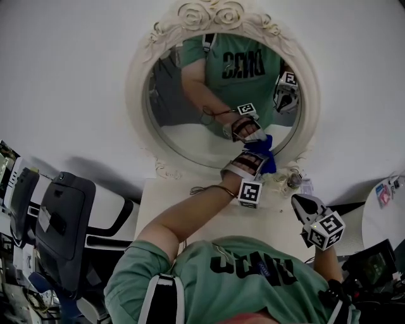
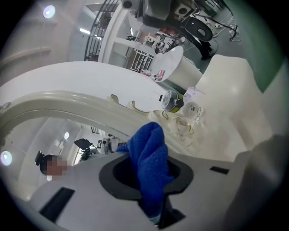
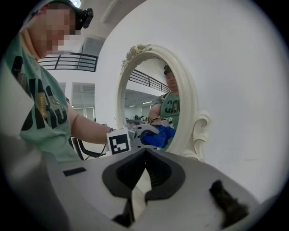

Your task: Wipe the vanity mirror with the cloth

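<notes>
The oval vanity mirror [image 1: 196,120] in its carved cream frame [image 1: 209,14] stands on a white table [image 1: 164,205]. My left gripper [image 1: 259,153] is shut on a blue cloth [image 1: 268,158], which is pressed on the glass at the mirror's lower right edge. In the left gripper view the cloth [image 2: 151,162] bulges out from between the jaws, with the frame [image 2: 67,101] curving just behind it. My right gripper [image 1: 299,202] hangs shut and holds nothing, low to the right of the mirror. The right gripper view shows the mirror [image 3: 153,99], the cloth [image 3: 160,135] and the left gripper [image 3: 135,137].
Small glass bottles [image 1: 292,181] stand at the mirror's right foot and appear in the left gripper view as bottles [image 2: 180,104]. Black chairs [image 1: 57,221] are at the left. A white round table [image 1: 386,218] lies at the right. The white wall [image 1: 63,76] is behind the mirror.
</notes>
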Demonstrator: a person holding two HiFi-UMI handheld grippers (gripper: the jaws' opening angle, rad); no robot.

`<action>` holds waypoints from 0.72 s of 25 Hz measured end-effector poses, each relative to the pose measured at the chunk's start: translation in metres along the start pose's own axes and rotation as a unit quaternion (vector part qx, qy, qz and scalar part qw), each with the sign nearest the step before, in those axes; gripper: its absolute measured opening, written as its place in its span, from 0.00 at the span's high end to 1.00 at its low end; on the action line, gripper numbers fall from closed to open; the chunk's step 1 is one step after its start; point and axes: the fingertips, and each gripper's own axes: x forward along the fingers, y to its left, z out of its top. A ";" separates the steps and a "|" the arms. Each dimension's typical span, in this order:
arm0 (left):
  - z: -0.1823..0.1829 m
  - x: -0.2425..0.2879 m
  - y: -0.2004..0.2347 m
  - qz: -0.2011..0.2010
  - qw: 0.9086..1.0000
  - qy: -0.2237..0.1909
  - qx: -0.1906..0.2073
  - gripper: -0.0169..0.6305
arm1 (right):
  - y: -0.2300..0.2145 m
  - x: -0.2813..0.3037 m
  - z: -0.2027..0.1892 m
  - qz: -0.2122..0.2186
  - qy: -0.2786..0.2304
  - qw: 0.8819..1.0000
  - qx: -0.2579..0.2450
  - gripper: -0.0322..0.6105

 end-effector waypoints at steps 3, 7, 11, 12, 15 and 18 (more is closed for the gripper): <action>-0.040 -0.040 -0.004 -0.002 1.000 0.004 -0.006 0.84 | 0.007 0.006 0.008 0.009 -0.003 1.000 -0.010 0.93; -0.136 -0.100 -0.017 -0.019 0.997 0.076 0.015 0.84 | 0.016 0.013 0.008 0.019 0.005 1.000 -0.012 0.93; -0.231 -0.149 -0.020 -0.034 0.983 0.182 0.007 0.84 | 0.025 0.023 0.013 0.033 0.010 0.999 -0.021 0.93; -0.245 -0.158 -0.019 -0.031 0.979 0.200 -0.001 0.84 | 0.028 0.025 0.017 0.036 0.011 0.999 -0.025 0.93; -0.257 -0.167 -0.012 -0.019 0.976 0.214 -0.025 0.84 | 0.038 0.029 0.030 0.040 0.014 0.999 -0.031 0.93; -0.260 -0.153 -0.020 -0.024 0.973 0.228 -0.037 0.84 | 0.043 0.032 0.036 0.042 0.015 0.998 -0.035 0.93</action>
